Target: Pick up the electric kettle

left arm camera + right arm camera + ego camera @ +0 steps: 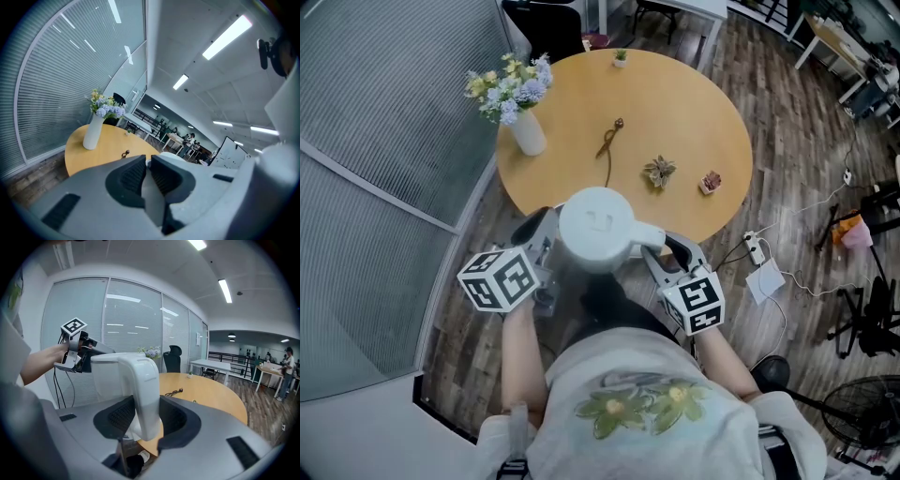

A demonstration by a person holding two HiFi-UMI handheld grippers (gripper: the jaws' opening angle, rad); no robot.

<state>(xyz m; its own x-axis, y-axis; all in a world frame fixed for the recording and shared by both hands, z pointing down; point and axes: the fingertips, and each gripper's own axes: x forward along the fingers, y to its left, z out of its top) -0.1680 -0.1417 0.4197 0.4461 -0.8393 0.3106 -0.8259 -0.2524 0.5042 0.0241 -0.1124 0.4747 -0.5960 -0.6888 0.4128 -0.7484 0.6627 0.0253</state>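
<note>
Right tool [145, 414] grips the electric kettle [595, 225] handle, pointing slightly downward.

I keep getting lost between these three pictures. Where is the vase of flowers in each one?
Head view: the vase of flowers is at upper left, near the left edge of the round table.
Left gripper view: left of centre, standing on the table.
Right gripper view: only the blooms peek over the kettle; the vase itself is hidden.
Shared landmark: the round table.
</note>
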